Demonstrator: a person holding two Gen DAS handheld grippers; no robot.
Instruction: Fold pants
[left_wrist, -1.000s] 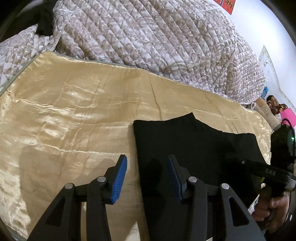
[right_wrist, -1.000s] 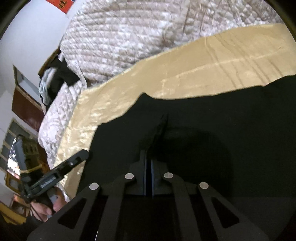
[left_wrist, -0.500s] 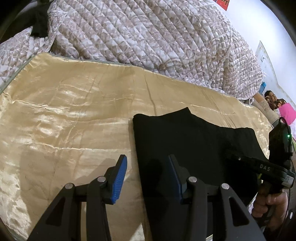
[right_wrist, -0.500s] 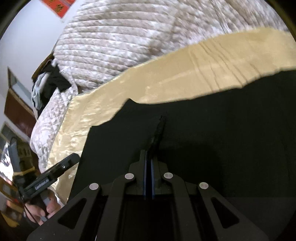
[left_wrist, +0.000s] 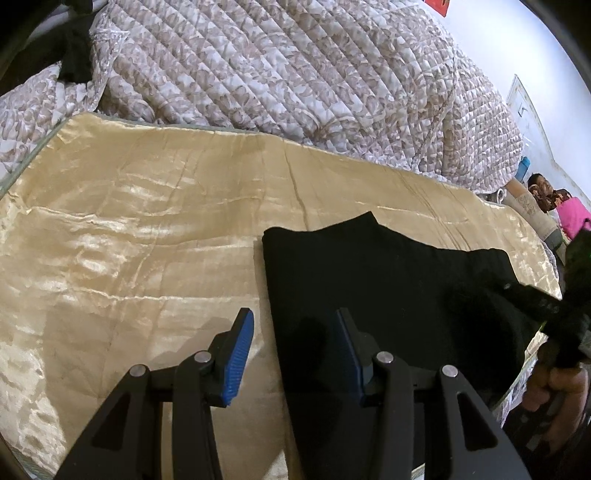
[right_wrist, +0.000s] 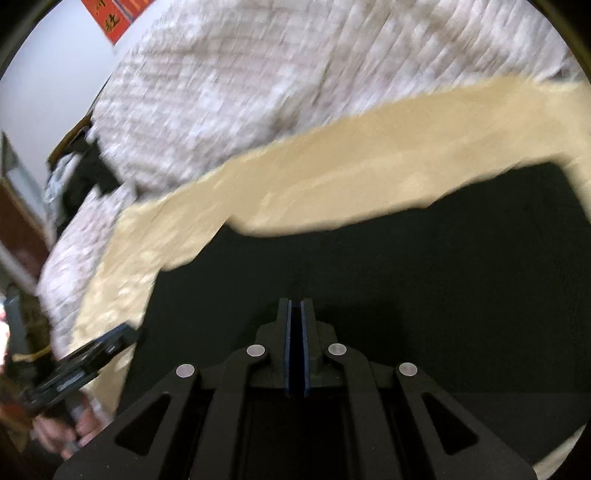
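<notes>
The black pants (left_wrist: 388, 288) lie folded flat on a gold satin sheet (left_wrist: 147, 229). My left gripper (left_wrist: 293, 332) hovers open over the pants' left edge, one blue pad above the sheet and the other above the black cloth, with nothing held. My right gripper (right_wrist: 295, 306) is shut above the middle of the pants (right_wrist: 406, 277), and no cloth shows between its pads. In the left wrist view the right gripper (left_wrist: 535, 302) is a dark blur over the pants' right end. In the right wrist view the left gripper (right_wrist: 81, 365) is at the lower left.
A quilted patterned bedcover (left_wrist: 295, 74) is heaped behind the sheet. Dark clothes (left_wrist: 74, 62) lie at its far left. A hand (left_wrist: 554, 387) grips the right tool. Beyond the bed's right end stand a pink item (left_wrist: 572, 218) and a white wall.
The right gripper has lifted and swung, so its view is blurred and shows more wall. The small raised fold of black cloth at its tips is gone. The left gripper has kept still.
</notes>
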